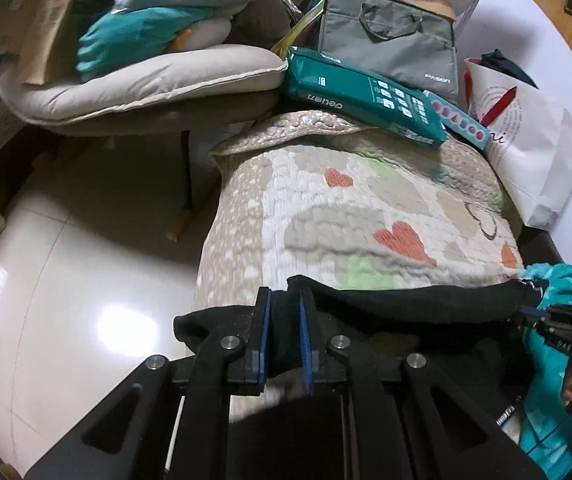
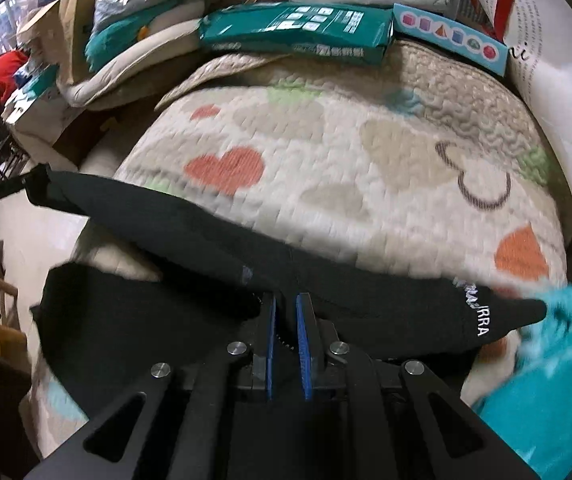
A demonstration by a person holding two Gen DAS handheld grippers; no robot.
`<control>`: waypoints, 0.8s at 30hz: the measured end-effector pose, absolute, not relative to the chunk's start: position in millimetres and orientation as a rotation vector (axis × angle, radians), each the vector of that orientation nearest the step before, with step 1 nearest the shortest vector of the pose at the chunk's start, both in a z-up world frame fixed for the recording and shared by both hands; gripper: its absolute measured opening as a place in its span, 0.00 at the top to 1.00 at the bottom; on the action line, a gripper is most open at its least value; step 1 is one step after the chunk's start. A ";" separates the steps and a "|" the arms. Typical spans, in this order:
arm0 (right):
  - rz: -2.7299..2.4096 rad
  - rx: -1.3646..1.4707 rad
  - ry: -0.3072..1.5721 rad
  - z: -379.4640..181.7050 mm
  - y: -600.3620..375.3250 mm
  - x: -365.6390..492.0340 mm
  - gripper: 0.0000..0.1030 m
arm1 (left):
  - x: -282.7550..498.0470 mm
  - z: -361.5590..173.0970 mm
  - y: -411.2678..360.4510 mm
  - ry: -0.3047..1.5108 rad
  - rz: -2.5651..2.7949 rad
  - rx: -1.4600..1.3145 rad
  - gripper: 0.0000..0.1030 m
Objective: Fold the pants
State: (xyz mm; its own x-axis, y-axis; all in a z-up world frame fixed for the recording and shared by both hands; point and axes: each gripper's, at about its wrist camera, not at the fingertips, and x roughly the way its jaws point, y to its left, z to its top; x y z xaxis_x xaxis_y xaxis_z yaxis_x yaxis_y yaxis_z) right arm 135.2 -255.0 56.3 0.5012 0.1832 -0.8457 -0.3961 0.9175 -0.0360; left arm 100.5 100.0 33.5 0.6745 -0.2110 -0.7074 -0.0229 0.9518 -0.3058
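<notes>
1. Pinching a bunched fold of the black pants [image 1: 386, 300] between the blue pads of the left gripper [image 1: 286, 312], jaws pressed close on the cloth.
2. Clamping the same black pants [image 2: 213, 240] in the right gripper [image 2: 286, 316], fabric showing between the blue pads, at 6 o'clock of the right wrist view.
3. Stretching as a dark band across the near edge of the heart-patterned quilt [image 1: 366, 208], from the left gripper out toward 3 o'clock, where the right gripper [image 1: 542, 316] is gripping the far end.
4. Showing white lettering on the pants at about 4 o'clock of the right wrist view.
5. Lying bunched beside the pants at 4 o'clock in both views: a turquoise cloth [image 2: 558, 380].
6. Resting at 12 o'clock on the far edge of the quilt [image 2: 346, 140]: a green packet [image 2: 298, 32], with a light blue box [image 2: 450, 36] just beside it toward 1 o'clock.
7. Standing behind those at 12 o'clock: a grey bag [image 1: 394, 36]; leaning at 2 o'clock: a white paper bag [image 1: 534, 148].
8. Sitting at 10 o'clock of the left wrist view: a beige cushion [image 1: 133, 80] under piled clutter, glossy floor [image 1: 85, 280] spreading at 8 o'clock.
</notes>
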 end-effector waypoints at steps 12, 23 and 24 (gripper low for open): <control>0.369 -0.323 1.053 22.8 -238.0 35.3 0.94 | -10.1 4.3 109.9 0.823 -0.053 -0.443 0.88; 0.352 -0.402 1.174 -23.2 -232.4 -18.7 0.96 | -58.3 -41.8 97.9 0.939 0.008 -0.440 0.84; 0.354 -0.408 1.182 -25.6 -231.9 -20.9 0.96 | -61.1 -45.0 97.3 0.953 0.017 -0.437 0.81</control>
State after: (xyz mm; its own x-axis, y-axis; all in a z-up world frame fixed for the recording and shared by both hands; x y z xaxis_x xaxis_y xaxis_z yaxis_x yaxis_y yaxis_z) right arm -20.9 -231.9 -25.6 0.3401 0.0533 -0.9389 -0.4711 0.8737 -0.1211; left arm -61.1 97.3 -45.0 0.5859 -0.1761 -0.7910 -0.2035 0.9128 -0.3540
